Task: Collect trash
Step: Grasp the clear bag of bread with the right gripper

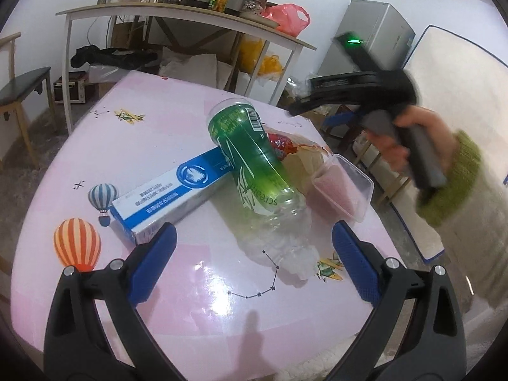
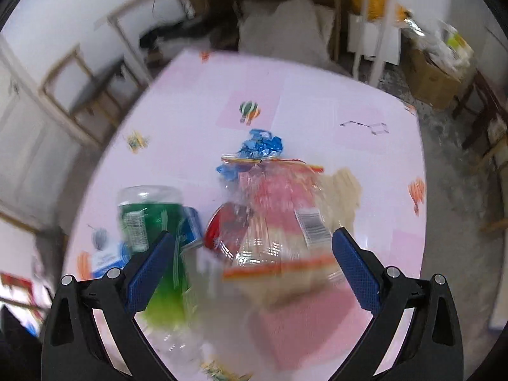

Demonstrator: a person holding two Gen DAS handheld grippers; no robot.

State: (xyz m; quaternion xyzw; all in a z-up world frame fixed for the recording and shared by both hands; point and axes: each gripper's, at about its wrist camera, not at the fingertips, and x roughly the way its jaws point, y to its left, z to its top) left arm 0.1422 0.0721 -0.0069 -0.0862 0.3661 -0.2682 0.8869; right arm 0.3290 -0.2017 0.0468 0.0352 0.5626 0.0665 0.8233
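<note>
1. The trash sits in 1 cluster toward the right side of the pink table (image 1: 190, 301): a green-labelled plastic bottle (image 1: 254, 165) lies on its side across a blue-and-white box (image 1: 171, 190), with a clear plastic container (image 1: 344, 187) beside it near the table's right edge.
2. Behind the bottle lie a red wrapper (image 1: 281, 144) and a crinkled clear bag (image 2: 285, 209); a crumpled blue wrapper (image 2: 258, 147) shows farther back in the right wrist view, which is blurred.
3. The left gripper (image 1: 254, 263) is released, its 2 blue pads spread wide, with the bottle's clear neck end lying between them and nothing grasped.
4. The right gripper (image 2: 254, 266) is likewise spread open above the cluster, gripping nothing; a hand (image 1: 412, 136) in a green knit sleeve (image 1: 457, 177) holds it over the table's right edge.
5. Open tabletop lies near the left gripper and across the far and left parts of the table.
6. Around the table: a shelf table (image 1: 177, 12) loaded with jars, a chair (image 1: 19, 95) at left, a grey fridge (image 1: 374, 38) at right.
</note>
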